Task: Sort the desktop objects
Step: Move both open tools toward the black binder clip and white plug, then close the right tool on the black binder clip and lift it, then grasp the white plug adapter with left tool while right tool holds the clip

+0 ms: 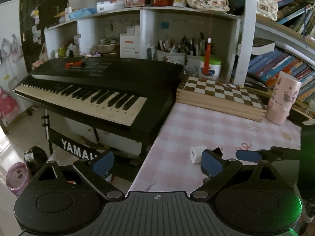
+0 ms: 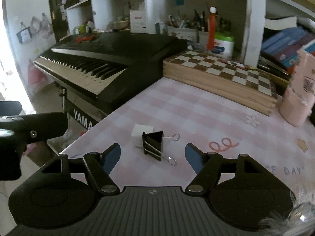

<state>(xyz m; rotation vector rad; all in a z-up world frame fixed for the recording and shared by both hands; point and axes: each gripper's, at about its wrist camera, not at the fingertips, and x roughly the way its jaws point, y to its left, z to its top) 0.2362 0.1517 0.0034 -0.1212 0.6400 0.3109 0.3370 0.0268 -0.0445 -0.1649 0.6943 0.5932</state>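
Observation:
A black binder clip (image 2: 153, 145) with silver handles lies on the pink checked desk cloth (image 2: 187, 108). It touches a small white charger cube (image 2: 140, 135) just behind it. My right gripper (image 2: 153, 157) is open, and the clip sits just ahead of its blue pads (image 2: 194, 158) without touching either one. My left gripper (image 1: 157, 163) is open and holds nothing, hanging over the desk's left edge. Its right pad (image 1: 211, 164) is close to the white charger cube (image 1: 196, 154). The binder clip is hidden in the left wrist view.
A black electronic keyboard (image 1: 98, 90) stands left of the desk. A wooden chessboard box (image 2: 222, 70) lies at the back. A pink holder (image 2: 297, 102) stands at the right. Behind are shelves with pen cups (image 1: 177, 49) and books (image 1: 275, 64).

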